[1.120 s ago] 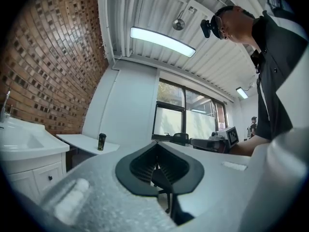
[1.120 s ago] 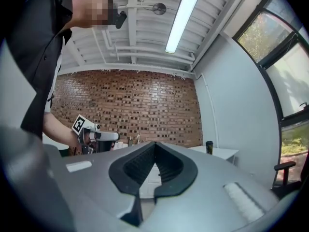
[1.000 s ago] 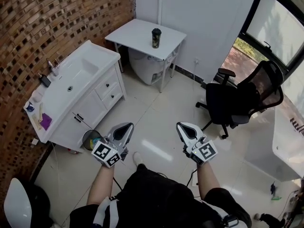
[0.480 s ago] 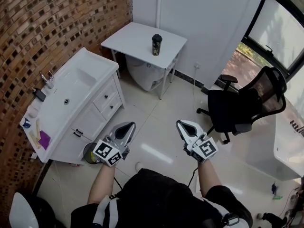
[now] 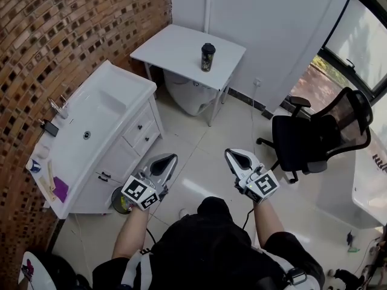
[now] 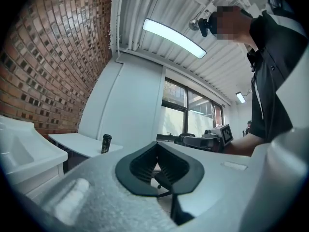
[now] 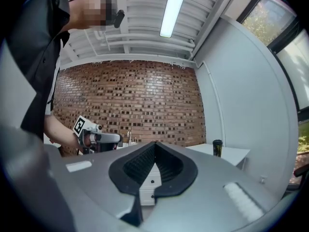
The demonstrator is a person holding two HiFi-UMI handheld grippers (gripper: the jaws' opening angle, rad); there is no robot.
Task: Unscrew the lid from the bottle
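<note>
A dark bottle with a black lid stands upright on a small white table against the far wall; it also shows small in the left gripper view as the bottle and in the right gripper view as the bottle. My left gripper and right gripper are held over the floor, far short of the table. Both are shut with nothing between the jaws, as seen at the left gripper and the right gripper.
A white sink cabinet runs along the brick wall at the left, with small items on its top. A black office chair stands at the right near the window. A small bin sits by the cabinet. Pale tiled floor lies between me and the table.
The view has shifted: the table and bottle now sit a little further right and lower in frame, and the sink cabinet lower. Both grippers stay shut in much the same place.
</note>
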